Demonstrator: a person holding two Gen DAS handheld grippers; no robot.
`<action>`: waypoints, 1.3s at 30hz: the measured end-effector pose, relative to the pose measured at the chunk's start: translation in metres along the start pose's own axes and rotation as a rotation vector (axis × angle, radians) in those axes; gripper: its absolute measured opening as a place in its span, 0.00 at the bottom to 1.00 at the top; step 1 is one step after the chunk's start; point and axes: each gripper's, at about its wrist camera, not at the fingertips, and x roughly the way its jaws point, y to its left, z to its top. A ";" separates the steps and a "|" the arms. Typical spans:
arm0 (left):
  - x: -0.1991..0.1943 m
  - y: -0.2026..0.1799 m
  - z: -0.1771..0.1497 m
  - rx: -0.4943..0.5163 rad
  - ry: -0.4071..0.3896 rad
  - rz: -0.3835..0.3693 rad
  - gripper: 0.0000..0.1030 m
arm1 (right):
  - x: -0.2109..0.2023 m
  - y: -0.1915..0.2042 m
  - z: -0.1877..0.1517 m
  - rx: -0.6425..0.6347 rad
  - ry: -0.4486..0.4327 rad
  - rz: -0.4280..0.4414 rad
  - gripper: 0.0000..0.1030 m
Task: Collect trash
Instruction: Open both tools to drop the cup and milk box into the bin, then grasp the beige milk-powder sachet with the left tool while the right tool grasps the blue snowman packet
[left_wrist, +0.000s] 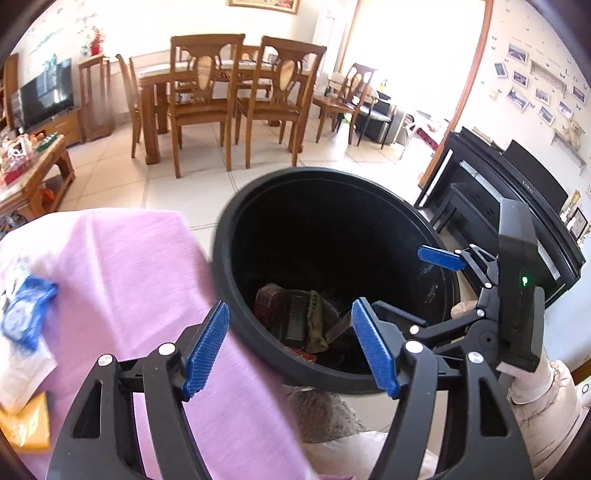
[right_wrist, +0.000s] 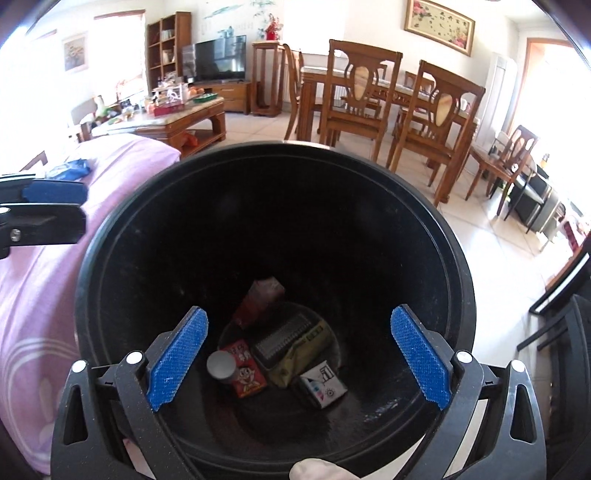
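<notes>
- Hanging over the black bin (right_wrist: 273, 229), the right claw (right_wrist: 299, 360) has its blue pads spread wide, nothing between them.
- Gaping too, the left claw (left_wrist: 290, 347) sits at the bin's rim at 9 o'clock, beside the pink cloth (left_wrist: 140, 280), and grips nothing.
- Lying on the bin's floor are a red snack packet (right_wrist: 245, 371), a grey can (right_wrist: 221, 364), a green wrapper (right_wrist: 295, 354) and a small white carton (right_wrist: 323, 384).
- Resting on the pink cloth at 9 o'clock from the left claw is a blue wrapper (left_wrist: 27, 306), and a yellow packet (left_wrist: 27, 424) lies at 8 o'clock.
</notes>
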 end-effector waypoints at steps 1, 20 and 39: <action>-0.005 0.005 -0.003 -0.008 -0.010 0.004 0.67 | -0.003 0.003 0.003 0.001 -0.006 0.009 0.95; -0.169 0.221 -0.133 -0.513 -0.211 0.308 0.67 | -0.008 0.163 0.115 0.044 -0.011 0.541 0.95; -0.131 0.276 -0.137 -0.413 0.001 0.446 0.44 | 0.114 0.270 0.194 0.207 0.286 0.570 0.74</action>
